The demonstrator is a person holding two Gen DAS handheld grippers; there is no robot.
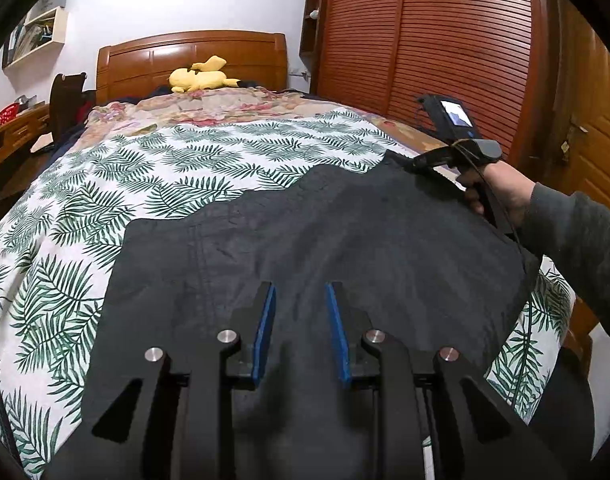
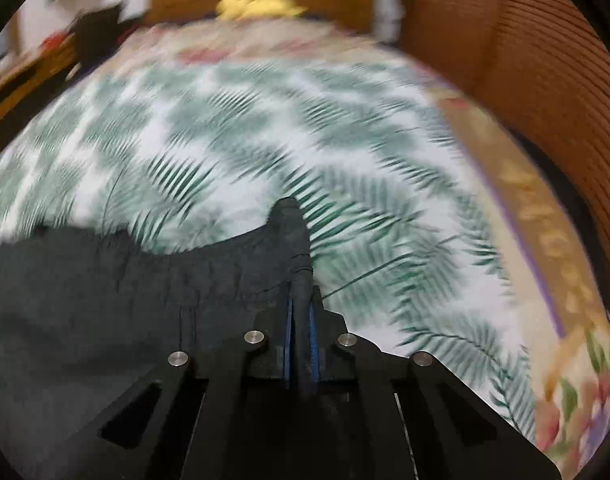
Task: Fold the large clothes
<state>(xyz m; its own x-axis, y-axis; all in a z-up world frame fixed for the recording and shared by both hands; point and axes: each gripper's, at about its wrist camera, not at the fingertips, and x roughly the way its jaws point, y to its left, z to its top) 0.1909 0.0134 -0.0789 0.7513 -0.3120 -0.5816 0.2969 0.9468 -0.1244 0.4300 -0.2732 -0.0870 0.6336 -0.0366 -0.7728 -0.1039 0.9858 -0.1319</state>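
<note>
A large dark garment [image 1: 325, 232] lies spread flat on the leaf-patterned bedsheet [image 1: 185, 160]. In the left wrist view my left gripper [image 1: 301, 288] hovers over the garment's near part. Its blue pads [image 1: 265, 328] stand apart with only flat cloth showing below the gap. My right gripper [image 1: 405, 162] sits at the garment's far right corner, held by a person's hand [image 1: 501, 188] in a grey sleeve. In the blurred right wrist view that gripper [image 2: 301, 300] is shut on a bunched corner of the dark garment [image 2: 105, 300], which sticks up past the fingertips.
A yellow plush toy [image 1: 201, 76] lies by the wooden headboard [image 1: 193, 56] at the far end of the bed. A slatted wooden wardrobe [image 1: 425, 40] stands close along the right side. A wooden desk [image 1: 9, 136] and dark chair [image 1: 65, 100] are at the far left.
</note>
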